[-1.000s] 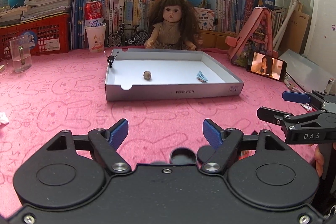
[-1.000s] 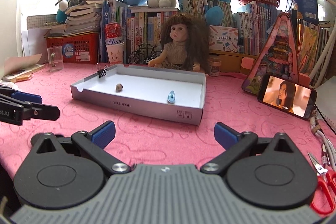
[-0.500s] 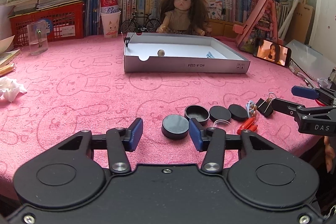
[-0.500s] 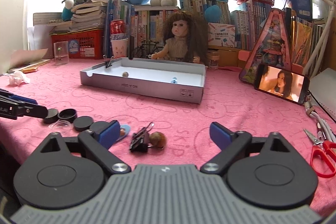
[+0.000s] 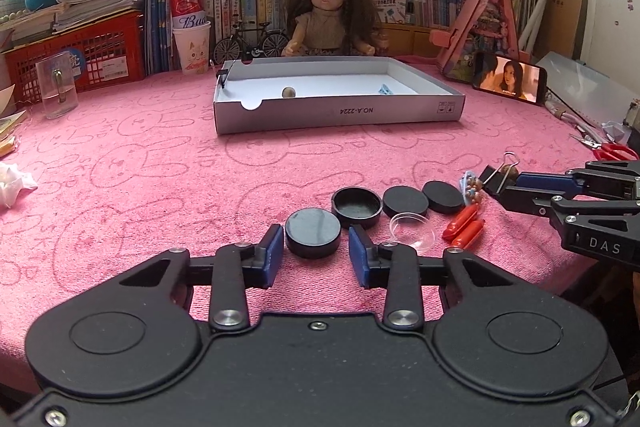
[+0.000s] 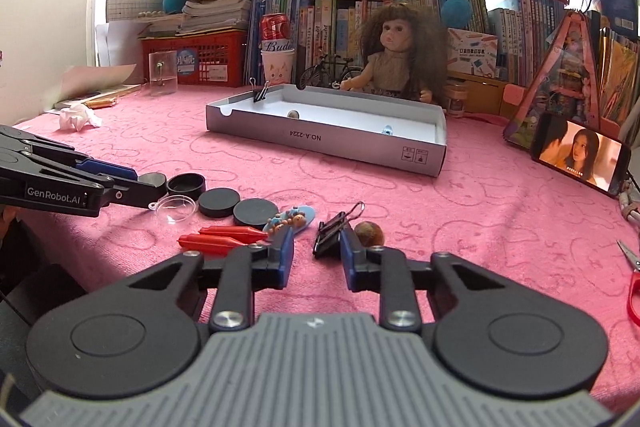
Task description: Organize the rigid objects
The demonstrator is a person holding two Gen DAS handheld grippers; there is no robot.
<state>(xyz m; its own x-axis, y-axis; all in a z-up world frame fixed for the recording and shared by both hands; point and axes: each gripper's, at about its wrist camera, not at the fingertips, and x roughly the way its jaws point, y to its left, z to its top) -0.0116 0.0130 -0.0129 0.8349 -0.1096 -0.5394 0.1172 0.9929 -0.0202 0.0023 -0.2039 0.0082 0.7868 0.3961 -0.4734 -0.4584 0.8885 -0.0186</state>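
Binder clip [image 6: 329, 235] upright (handles [image 6: 354, 211] pointing away)

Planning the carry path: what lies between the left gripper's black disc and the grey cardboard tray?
Only bare pink cloth, in the left wrist view, between black round disc and grey tray.

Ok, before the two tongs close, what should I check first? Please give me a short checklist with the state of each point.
1. Black cap sits between the pads of the left tongs: ok, a gap on each side.
2. Left tongs open wider than the cap: ok.
3. Clear dish free of the left tongs: cannot tell, it lies very near one pad.
4. Binder clip centred in the right tongs: not ok, it lies close to one pad.
5. Round nut outside the right tongs: ok.
6. Box has free floor: ok.
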